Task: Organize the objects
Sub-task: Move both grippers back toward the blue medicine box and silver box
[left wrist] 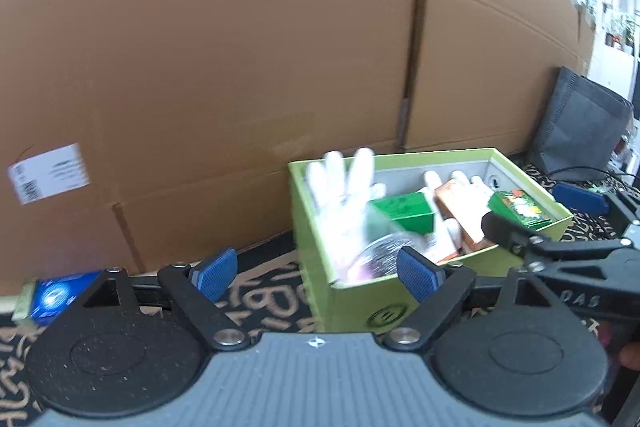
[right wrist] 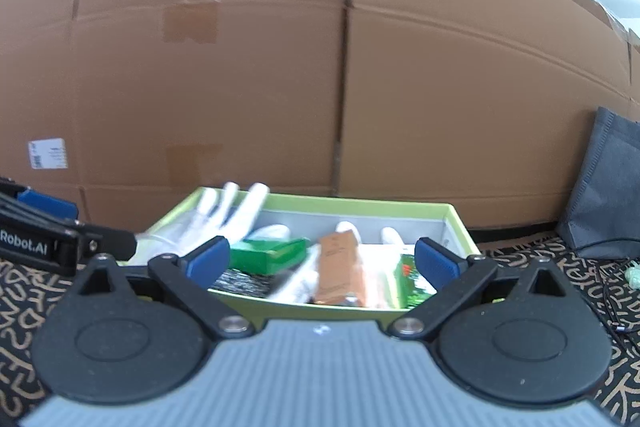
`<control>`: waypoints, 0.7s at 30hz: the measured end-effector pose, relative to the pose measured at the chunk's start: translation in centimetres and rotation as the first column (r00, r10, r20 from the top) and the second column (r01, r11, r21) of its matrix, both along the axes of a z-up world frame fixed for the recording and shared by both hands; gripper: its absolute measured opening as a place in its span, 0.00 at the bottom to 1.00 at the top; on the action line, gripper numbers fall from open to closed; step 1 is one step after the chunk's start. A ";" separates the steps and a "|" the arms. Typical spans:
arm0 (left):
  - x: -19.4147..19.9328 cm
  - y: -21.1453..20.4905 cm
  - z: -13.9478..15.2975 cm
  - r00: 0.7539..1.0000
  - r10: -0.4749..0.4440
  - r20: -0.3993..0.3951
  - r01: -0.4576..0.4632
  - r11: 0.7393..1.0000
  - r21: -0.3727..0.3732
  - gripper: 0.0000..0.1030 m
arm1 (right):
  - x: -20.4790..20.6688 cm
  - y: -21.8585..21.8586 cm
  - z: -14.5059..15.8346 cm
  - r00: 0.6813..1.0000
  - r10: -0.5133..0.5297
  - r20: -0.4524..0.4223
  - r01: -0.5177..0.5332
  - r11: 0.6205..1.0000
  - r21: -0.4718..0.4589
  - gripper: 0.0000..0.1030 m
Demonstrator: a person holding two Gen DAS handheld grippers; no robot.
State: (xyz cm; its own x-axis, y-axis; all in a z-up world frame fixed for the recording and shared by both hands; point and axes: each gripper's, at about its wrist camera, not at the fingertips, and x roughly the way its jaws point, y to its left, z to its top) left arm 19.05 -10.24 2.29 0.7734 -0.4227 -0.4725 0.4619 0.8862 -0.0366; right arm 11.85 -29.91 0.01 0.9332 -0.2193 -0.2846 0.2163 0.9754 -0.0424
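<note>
Looking at this, the tidy-up seems mostly done, I'd guess. The green box (right wrist: 452,223) sits at 12 o'clock from the right gripper (right wrist: 322,261) and already holds a white glove (right wrist: 236,211) draped over its 10 o'clock corner, a green carton (right wrist: 272,255), an orange carton (right wrist: 340,263), another green pack (right wrist: 412,279) and something shiny and round (left wrist: 380,251). Left gripper (left wrist: 316,273) has the box at 1 o'clock. Both sets of fingers are spread, nothing between them. A blue packet (left wrist: 60,293) at 9 o'clock on the patterned cloth (left wrist: 264,291) probably goes in next.
</note>
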 end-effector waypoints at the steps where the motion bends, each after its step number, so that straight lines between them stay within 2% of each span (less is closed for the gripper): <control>1: -0.2 0.9 0.0 1.000 0.013 -0.005 -0.013 1.000 -0.006 0.88 | -0.2 0.6 0.2 1.000 0.012 0.007 -0.012 1.000 -0.004 0.98; 8: -0.7 8.0 -0.7 0.988 0.150 -0.030 -0.151 0.989 -0.012 0.88 | -1.1 6.8 1.6 0.987 0.154 0.052 -0.152 0.988 -0.038 0.98; 12: -0.5 12.9 -1.8 0.967 0.247 -0.065 -0.249 0.968 -0.032 0.89 | -1.1 11.4 2.1 0.957 0.284 0.056 -0.279 0.957 -0.075 0.99; 16: 0.9 17.3 -3.3 0.929 0.357 -0.098 -0.360 0.933 -0.017 0.89 | 0.7 15.8 1.5 0.914 0.405 -0.019 -0.405 0.910 -0.091 0.99; 21: 3.9 20.8 -4.3 0.895 0.436 -0.097 -0.437 0.899 0.008 0.88 | 5.7 19.7 -1.0 0.853 0.498 -0.158 -0.505 0.863 -0.004 0.99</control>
